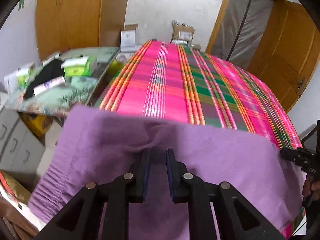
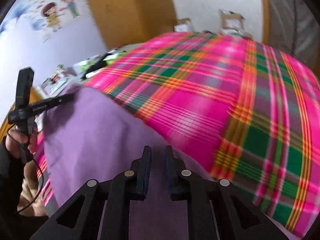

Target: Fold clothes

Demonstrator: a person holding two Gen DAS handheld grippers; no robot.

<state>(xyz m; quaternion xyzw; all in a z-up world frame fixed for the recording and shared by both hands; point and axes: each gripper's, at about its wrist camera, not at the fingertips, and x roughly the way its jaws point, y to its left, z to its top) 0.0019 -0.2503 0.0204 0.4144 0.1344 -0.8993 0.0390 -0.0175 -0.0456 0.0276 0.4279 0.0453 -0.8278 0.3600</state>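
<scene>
Left gripper: black two-finger tool, jaws set narrow; a bunched ridge of the purple garment meets the fingertips, though whether the pads pinch it cannot be told. Right gripper: same make, jaws likewise narrow, purple fabric beneath and between the fingers; grip not discernible. Purple garment: soft knit, ribbed hem at the left in the left wrist view, spread across the near edge of the plaid bedspread, pink with green and orange bands. Side table: cluttered with boxes, left of the bed.
</scene>
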